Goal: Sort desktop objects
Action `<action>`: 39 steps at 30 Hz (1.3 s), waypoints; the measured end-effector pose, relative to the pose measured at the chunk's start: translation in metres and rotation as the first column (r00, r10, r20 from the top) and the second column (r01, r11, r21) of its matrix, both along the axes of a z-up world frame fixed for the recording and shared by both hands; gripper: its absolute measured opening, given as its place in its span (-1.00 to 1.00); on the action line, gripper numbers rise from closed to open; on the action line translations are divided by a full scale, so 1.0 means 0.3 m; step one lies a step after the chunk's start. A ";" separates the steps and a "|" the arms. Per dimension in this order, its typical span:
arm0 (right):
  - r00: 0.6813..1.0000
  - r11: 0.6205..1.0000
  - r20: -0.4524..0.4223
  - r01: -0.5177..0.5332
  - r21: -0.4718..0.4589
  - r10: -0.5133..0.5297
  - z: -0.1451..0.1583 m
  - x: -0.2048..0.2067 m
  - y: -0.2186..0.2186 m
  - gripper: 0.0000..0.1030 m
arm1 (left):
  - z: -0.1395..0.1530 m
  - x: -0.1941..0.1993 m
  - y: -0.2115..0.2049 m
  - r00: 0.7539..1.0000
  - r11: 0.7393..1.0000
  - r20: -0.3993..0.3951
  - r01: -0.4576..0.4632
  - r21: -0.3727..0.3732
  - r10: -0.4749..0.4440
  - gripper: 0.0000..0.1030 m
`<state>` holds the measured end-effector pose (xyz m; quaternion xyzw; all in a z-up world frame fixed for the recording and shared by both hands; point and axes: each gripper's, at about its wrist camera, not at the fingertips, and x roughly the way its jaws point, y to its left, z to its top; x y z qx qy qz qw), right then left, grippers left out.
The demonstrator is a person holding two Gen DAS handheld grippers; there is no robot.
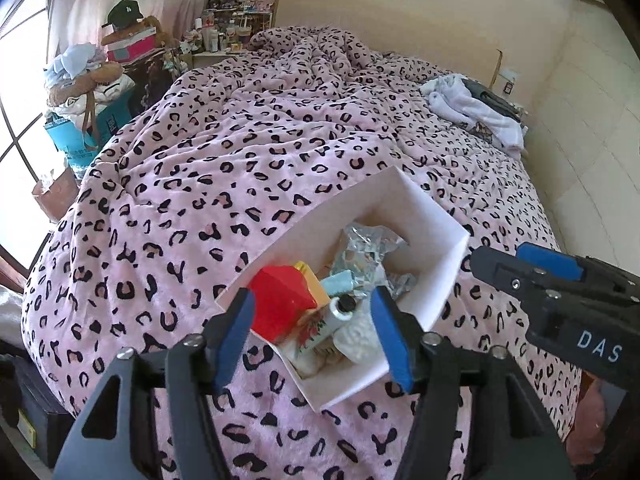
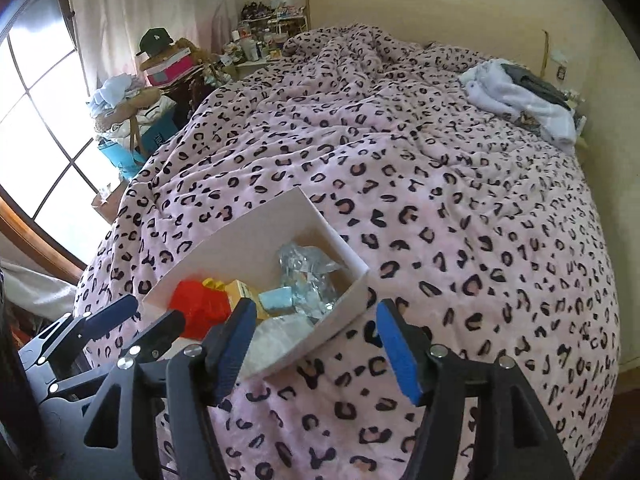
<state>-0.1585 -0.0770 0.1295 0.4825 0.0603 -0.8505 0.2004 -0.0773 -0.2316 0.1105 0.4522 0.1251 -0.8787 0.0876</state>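
Note:
A white open box (image 1: 416, 216) lies on the pink leopard-print bedcover near its front edge; it also shows in the right wrist view (image 2: 248, 236). Inside are a red object (image 1: 282, 300), a yellow box (image 1: 314, 284), a light blue piece (image 1: 338, 282), a crumpled clear wrapper (image 1: 368, 244) and a small white bottle with a dark cap (image 1: 340, 316). My left gripper (image 1: 314, 340) is open and empty, just above the box's near end. My right gripper (image 2: 320, 344) is open and empty, over the bedcover at the box's right near corner; it shows in the left wrist view (image 1: 524, 272).
The bedcover (image 1: 248, 168) covers the whole bed. White and dark clothes (image 1: 476, 108) lie at the far right. Piled boxes, bags and a black cap (image 1: 120, 12) stand left of the bed by the window. A cluttered shelf (image 1: 228, 28) stands at the head.

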 end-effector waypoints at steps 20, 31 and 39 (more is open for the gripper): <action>0.986 0.981 -0.066 0.160 0.111 -0.153 -0.101 0.278 0.068 0.24 | -0.046 0.222 0.069 0.999 0.996 0.031 -0.017 -0.083 0.020 0.77; 0.979 0.969 -0.077 0.198 0.146 -0.188 -0.143 0.300 0.049 0.24 | -0.071 0.236 0.041 0.998 0.999 0.050 -0.030 -0.037 0.032 0.80; 0.976 0.969 -0.076 0.212 0.131 -0.203 -0.134 0.304 0.076 0.24 | -0.065 0.232 0.059 0.998 1.000 0.048 -0.030 -0.008 0.031 0.81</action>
